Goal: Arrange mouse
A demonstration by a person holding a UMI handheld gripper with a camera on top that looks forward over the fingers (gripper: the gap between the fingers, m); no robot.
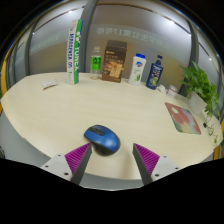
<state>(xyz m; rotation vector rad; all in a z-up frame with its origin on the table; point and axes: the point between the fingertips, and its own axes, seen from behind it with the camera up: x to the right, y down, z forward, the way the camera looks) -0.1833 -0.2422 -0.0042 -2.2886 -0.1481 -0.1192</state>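
Magenta-padded gripper (pixel 110 158) fingers are spread wide, holding nothing. A glossy blue oval computer mouse (pixel 101 138) lies on the pale beige table (pixel 60 110) just ahead, between the fingertips, untouched. Its long axis runs diagonally, leaning left going away from the gripper.

We have a single wide-angle view, from a camera riding on the handheld claw (pixel 112 158) and facing forward along its two fingers with purple pads (pixel 78 156). It looks slightly downward across the pale, rounded wooden desk (pixel 60 110) from close above its near edge. The far edge, with upright boxes and bottles (pixel 154 72), lies well beyond. We have no second view.
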